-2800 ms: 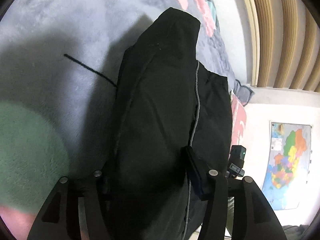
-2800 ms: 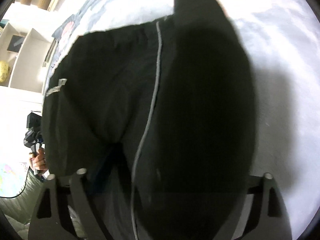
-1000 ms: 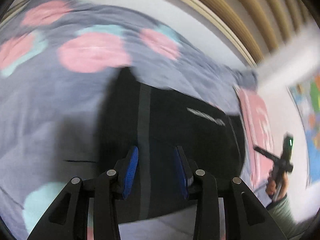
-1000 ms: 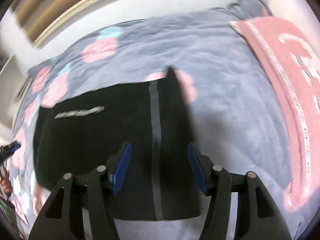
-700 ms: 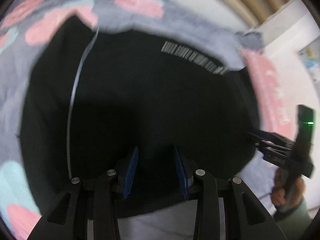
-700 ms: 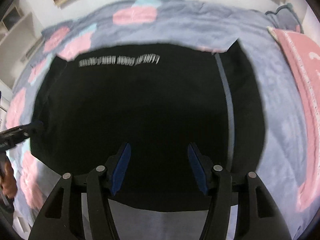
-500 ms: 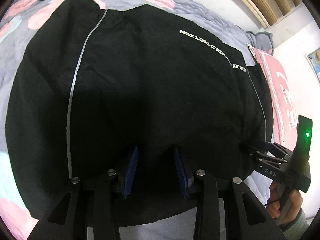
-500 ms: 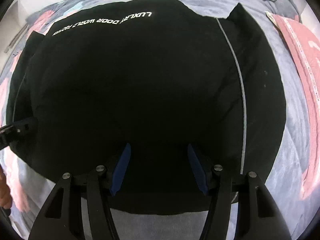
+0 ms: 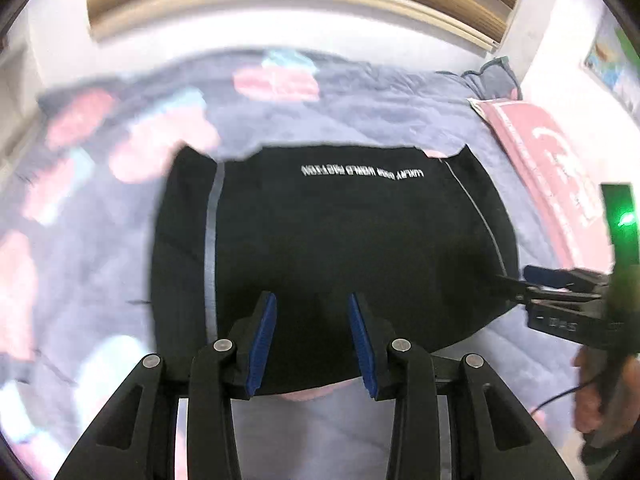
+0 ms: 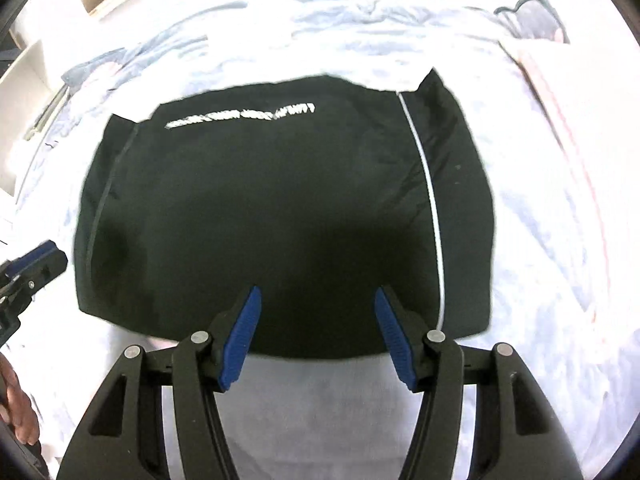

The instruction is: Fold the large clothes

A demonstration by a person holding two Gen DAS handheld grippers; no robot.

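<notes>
**Black garment lies folded flat on the bed, both tools open above its near edge**

The garment (image 9: 340, 248) (image 10: 280, 208) is spread as a broad black rectangle in the middle of the bed, on a grey-blue blanket (image 9: 380, 108) with pink and teal patches. A line of white lettering (image 9: 362, 171) (image 10: 240, 117) runs across its far part; it is upside down and blurred, so only "LUXURY" and "WORLD" can be roughly made out. A thin pale stripe (image 9: 211, 240) runs down its left side and another (image 10: 428, 200) down its right.

The left tool (image 9: 312, 340) is held above the garment's near hem, its blue-padded fingers (image 9: 262, 344) spread apart with nothing between them. The right tool (image 10: 316, 336) hovers over the same hem further right, its fingers (image 10: 240, 340) wider apart and likewise empty. Each tool shows at the edge of the other's view, beside the garment's side edge, with the person's hand gripping its handle.

A pink towel (image 9: 548, 160) with white markings lies along the right of the bed, a grey pillow (image 9: 494, 80) at the far corner. Wooden slats (image 9: 280, 8) line the wall behind. A coloured poster (image 9: 612, 68) hangs at the right.
</notes>
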